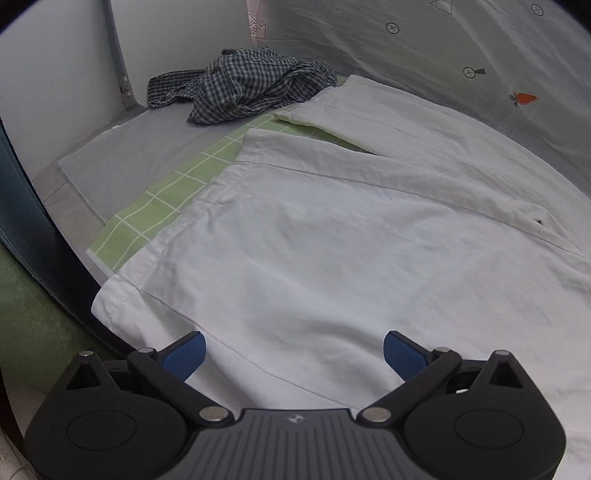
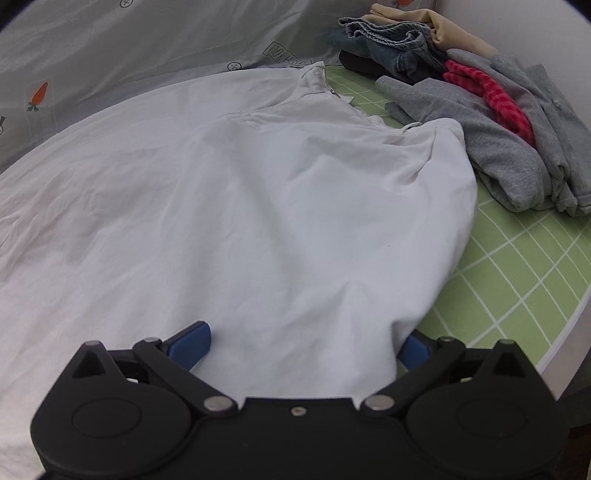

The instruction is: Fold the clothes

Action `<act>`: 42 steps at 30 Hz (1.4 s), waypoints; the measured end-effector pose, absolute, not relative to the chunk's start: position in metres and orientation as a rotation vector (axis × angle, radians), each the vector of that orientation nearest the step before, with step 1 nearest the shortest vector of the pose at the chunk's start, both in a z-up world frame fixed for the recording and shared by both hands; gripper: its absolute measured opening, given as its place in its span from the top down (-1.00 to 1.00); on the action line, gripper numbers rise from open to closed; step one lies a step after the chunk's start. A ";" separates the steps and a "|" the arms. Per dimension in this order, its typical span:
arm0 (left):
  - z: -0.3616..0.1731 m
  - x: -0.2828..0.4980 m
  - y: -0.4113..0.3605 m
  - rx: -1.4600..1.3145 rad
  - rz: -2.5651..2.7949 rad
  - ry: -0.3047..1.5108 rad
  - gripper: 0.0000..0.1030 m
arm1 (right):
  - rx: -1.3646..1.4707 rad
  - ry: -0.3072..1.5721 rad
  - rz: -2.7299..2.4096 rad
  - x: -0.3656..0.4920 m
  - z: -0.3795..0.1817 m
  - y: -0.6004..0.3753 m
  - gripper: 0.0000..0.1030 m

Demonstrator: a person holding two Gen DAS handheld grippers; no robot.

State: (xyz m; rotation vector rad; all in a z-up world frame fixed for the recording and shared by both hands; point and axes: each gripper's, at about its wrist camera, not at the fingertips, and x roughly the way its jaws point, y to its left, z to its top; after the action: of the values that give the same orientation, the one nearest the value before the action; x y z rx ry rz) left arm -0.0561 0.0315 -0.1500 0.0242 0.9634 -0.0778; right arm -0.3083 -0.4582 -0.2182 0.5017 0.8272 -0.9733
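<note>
A white shirt [image 1: 332, 240] lies spread over a green grid mat [image 1: 147, 206] and fills the middle of both views; in the left wrist view its hem runs down the left side toward the lower left, and a sleeve [image 1: 369, 107] reaches toward the upper middle of the frame; in the right wrist view the shirt [image 2: 240, 203] has its collar [image 2: 317, 79] at the upper middle, and its right edge bulges over the mat [image 2: 517, 266] at the right. The left gripper [image 1: 293, 354] sits at the bottom of its frame with its blue fingers [image 1: 184, 354] spread wide apart above the cloth, holding nothing; the right gripper [image 2: 301, 345] is likewise spread wide, one blue finger [image 2: 192, 343] plain on the shirt, the other [image 2: 413, 350] partly hidden behind a fold at the shirt's edge; whether either pad touches the cloth I cannot tell. In the upper left of the left view a crumpled checked shirt [image 1: 243, 85] rests on a grey sheet [image 1: 129, 155], just beyond the mat; a pale curtain [image 1: 480, 55] with small carrot prints hangs across the upper right. In the upper right of the right view a pile of clothes [image 2: 480, 110] lies on the mat, touching the shirt's shoulder: grey knits, a red checked piece [image 2: 487, 96], denim [image 2: 391, 44] and a beige item [image 2: 443, 26] behind.
</note>
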 end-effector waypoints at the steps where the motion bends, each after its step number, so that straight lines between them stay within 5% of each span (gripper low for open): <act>1: -0.150 -0.051 0.040 0.015 -0.047 0.965 -0.88 | 0.511 0.818 -0.992 -0.308 -0.218 -0.458 -1.00; 14: -0.174 -0.010 0.121 -0.098 0.049 1.054 -0.75 | 0.547 0.713 -1.190 -0.296 -0.223 -0.449 -1.00; 19: -0.170 0.002 0.106 0.034 -0.060 1.043 -0.14 | 0.555 0.674 -1.258 -0.291 -0.224 -0.445 -1.00; 22: -0.168 0.004 0.096 0.133 -0.114 1.021 -0.01 | 0.555 0.660 -1.283 -0.290 -0.225 -0.444 -1.00; 25: -0.163 0.005 0.087 0.218 -0.183 0.991 0.46 | 0.548 0.643 -1.303 -0.289 -0.226 -0.441 -1.00; 28: -0.159 0.009 0.080 0.235 -0.239 0.978 0.62 | 0.544 0.634 -1.313 -0.289 -0.227 -0.440 -1.00; 42: -0.152 0.055 0.036 0.102 -0.389 0.983 0.69 | 0.546 0.641 -1.306 -0.289 -0.226 -0.440 -1.00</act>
State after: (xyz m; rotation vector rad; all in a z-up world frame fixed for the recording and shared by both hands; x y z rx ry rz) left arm 0.0550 0.0362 -0.1521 0.1019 0.9828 -0.3890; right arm -0.2890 -0.4404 -0.2262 0.5459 0.6414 -1.3062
